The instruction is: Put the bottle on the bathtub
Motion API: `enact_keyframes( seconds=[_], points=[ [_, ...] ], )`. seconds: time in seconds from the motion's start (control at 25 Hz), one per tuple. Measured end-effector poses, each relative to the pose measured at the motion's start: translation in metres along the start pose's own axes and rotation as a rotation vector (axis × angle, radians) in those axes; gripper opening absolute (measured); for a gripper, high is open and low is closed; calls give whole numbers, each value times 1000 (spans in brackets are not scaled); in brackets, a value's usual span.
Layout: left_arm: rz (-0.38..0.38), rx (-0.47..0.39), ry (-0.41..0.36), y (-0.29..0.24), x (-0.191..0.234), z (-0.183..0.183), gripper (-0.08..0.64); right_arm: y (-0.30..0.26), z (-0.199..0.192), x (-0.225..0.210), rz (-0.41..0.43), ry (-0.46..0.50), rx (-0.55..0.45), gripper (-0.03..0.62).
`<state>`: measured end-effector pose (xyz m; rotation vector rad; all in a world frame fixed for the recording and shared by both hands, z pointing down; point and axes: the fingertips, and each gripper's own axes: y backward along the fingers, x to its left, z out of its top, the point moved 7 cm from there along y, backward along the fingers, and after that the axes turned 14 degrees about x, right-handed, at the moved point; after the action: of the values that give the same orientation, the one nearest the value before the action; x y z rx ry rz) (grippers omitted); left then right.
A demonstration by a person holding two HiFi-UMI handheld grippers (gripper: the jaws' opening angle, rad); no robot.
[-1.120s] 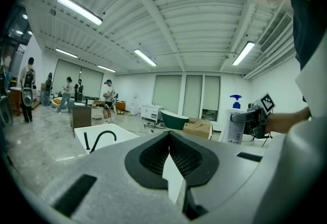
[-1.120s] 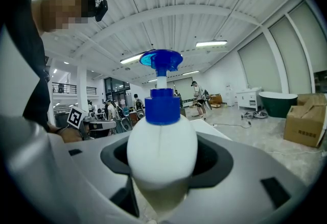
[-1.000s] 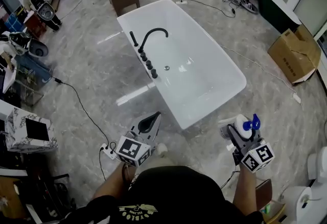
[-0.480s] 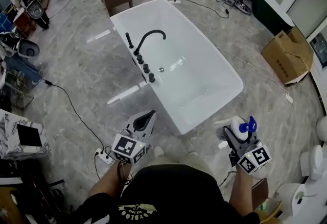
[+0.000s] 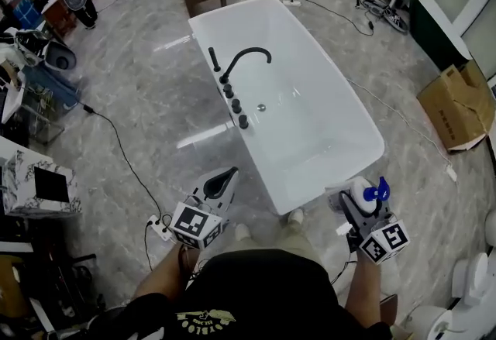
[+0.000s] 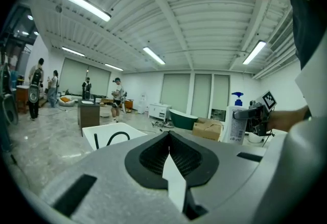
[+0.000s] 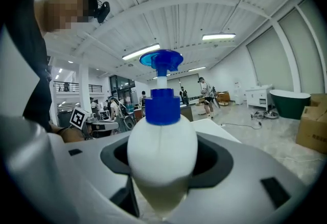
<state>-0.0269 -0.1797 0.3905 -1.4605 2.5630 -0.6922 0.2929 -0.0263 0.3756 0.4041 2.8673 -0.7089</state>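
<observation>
Overhead, from the head view, the right hand-held gripper (image 5: 354, 197) is clamped on a white bottle (image 5: 363, 193) with a blue pump top, held upright just off the near right corner of the white bathtub (image 5: 378, 146) and clear of its rim. The left hand-held gripper (image 5: 225, 180) hangs to the left of that same near end, over the grey marble floor (image 5: 147, 110), its tip aimed toward the tub and carrying nothing. Ahead of both hand-held grippers, a black arched faucet (image 5: 246, 60) stands on the tub's left rim with a row of black knobs beside it, and a cardboard box (image 5: 457, 106) lies well off to the right. Next, in the left gripper view, the two jaws meet in a closed point with nothing between them; the bathtub shows beyond them to the left, and the bottle stands off to the right in the other hand-held gripper. Lastly, in the right gripper view, the bottle's rounded white body fills the space between the jaws, which press on both its sides, its blue pump rising above them.
</observation>
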Motion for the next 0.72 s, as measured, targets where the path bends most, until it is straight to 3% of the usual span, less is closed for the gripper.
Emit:
enact_keyframes(
  seconds=[0.48,0.72],
  points=[
    [300,-28,131,-55,-7,23,9,-83,36,-88,300,109,58,267],
    [463,-71,204,-47,-24,23,9,-120,54,-105,467,195,64,267]
  ],
)
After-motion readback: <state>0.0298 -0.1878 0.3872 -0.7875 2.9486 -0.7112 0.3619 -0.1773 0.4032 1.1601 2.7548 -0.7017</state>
